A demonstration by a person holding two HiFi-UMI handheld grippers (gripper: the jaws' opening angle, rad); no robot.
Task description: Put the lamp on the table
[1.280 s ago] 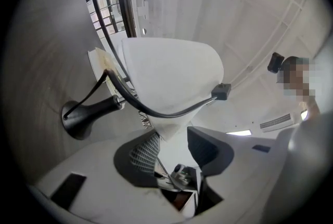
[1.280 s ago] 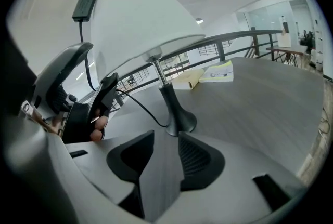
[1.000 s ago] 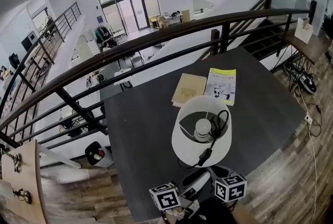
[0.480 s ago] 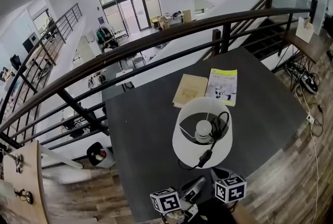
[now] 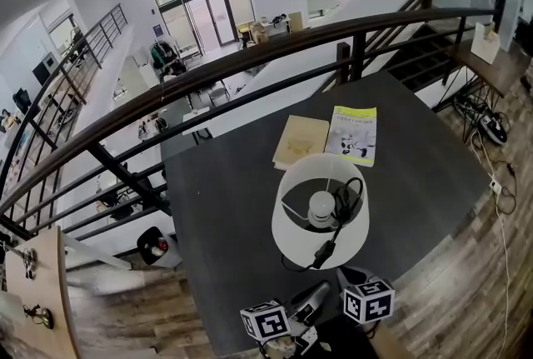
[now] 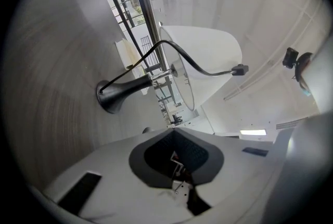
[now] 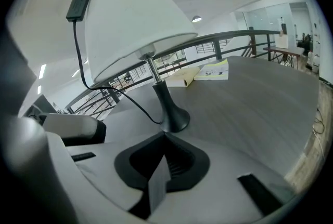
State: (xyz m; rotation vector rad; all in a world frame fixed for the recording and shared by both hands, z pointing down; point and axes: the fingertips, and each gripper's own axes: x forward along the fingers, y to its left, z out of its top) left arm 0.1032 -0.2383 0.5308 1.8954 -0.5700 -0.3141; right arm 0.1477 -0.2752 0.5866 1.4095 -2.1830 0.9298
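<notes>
The lamp (image 5: 321,211) stands upright on the dark table (image 5: 225,207), its white shade (image 7: 130,20) above a black flared base (image 7: 174,119). Its black cord (image 5: 337,228) lies over the shade's rim and hangs down with the plug. In the left gripper view the base (image 6: 112,95) sits just ahead, apart from the jaws. My left gripper (image 5: 315,293) is shut and empty, close to the table's near edge. Beside it, my right gripper (image 5: 350,273) is also shut with nothing in it, just short of the base. Neither gripper touches the lamp.
A tan book (image 5: 301,141) and a yellow-green booklet (image 5: 353,134) lie behind the lamp. A dark railing (image 5: 250,57) runs along the table's far side above an open drop. Wooden floor (image 5: 466,282) lies to the right of the table.
My left gripper has closed and drawn back a little from the lamp's base, towards the table's near edge. The lamp and the right gripper have stayed put.
</notes>
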